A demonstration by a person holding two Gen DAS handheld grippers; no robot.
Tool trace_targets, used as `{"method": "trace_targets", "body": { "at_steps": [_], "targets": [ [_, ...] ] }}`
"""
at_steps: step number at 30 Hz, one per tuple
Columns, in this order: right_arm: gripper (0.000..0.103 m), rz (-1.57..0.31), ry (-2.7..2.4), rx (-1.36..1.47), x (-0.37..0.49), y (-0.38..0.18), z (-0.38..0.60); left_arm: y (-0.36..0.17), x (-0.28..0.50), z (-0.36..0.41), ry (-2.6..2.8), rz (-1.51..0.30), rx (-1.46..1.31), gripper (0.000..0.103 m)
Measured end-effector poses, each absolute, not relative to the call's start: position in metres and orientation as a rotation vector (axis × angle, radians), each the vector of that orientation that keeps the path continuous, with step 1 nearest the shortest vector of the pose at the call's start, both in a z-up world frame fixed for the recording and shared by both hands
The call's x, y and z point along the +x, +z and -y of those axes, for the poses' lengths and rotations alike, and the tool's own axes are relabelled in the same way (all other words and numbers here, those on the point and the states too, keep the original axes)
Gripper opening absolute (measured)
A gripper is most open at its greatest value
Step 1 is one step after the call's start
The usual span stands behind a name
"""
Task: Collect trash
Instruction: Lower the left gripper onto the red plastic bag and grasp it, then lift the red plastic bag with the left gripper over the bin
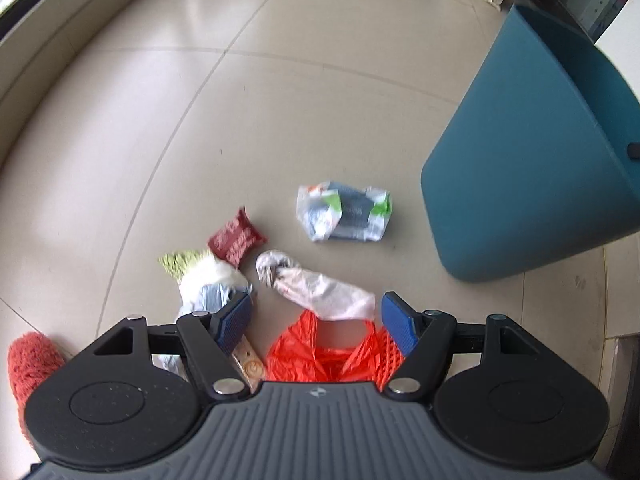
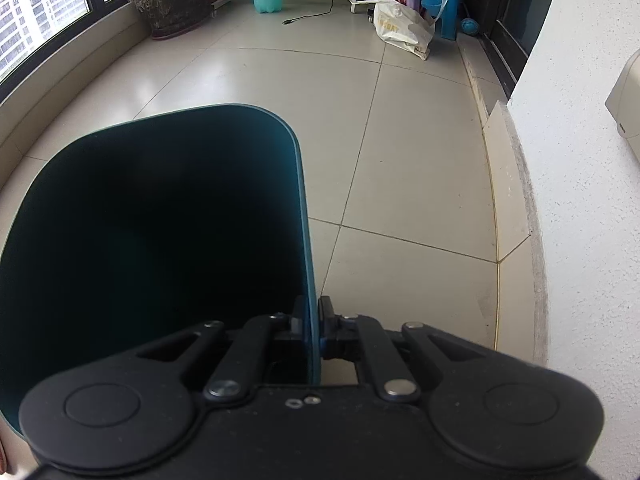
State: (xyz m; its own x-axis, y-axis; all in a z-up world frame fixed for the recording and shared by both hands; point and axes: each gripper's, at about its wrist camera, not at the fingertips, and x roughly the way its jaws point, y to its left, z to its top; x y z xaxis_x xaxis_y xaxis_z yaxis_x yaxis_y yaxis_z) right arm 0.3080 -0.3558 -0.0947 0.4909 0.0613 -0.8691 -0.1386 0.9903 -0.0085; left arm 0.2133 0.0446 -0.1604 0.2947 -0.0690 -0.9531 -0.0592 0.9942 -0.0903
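Legible text: none. The white carrier bag (image 2: 404, 26) by the blue stool bears a line of yellow lettering, too small and blurred to read. The dark red wrapper (image 1: 236, 240) on the floor carries pale printed lines, and the crumpled white, green and grey packet (image 1: 344, 212) shows printed panels, all unreadable.
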Motion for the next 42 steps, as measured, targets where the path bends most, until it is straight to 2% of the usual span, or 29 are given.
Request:
{"method": "trace_targets", "body": {
  "at_steps": [10, 23, 26, 28, 36, 42],
  "targets": [
    [0.005, -1.066, 0.116, -0.078, 0.312, -0.096, 0.354, -0.262, 0.163, -0.035, -0.006, -1.5, -0.158, 0.071],
    [0.007, -1.064, 0.117, -0.085, 0.31, -0.098, 0.352, -0.317, 0.154, -0.029, 0.007, -1.585, -0.166, 0.071],
    [0.007, -1.064, 0.114, -0.093, 0.31, -0.098, 0.351, -0.321, 0.153, -0.029, 0.024, -1.589, -0.146, 0.069],
    [0.008, -1.063, 0.113, -0.1, 0.31, -0.099, 0.349, -0.323, 0.152, -0.03, 0.029, -1.59, -0.136, 0.058],
    [0.006, -1.058, 0.103, -0.112, 0.308, -0.1, 0.345, -0.31, 0.156, -0.024, 0.049, -1.57, -0.073, 0.044],
    [0.005, -1.053, 0.107, -0.102, 0.304, -0.099, 0.344, -0.283, 0.164, -0.019, 0.065, -1.541, -0.058, 0.043]
  ]
}}
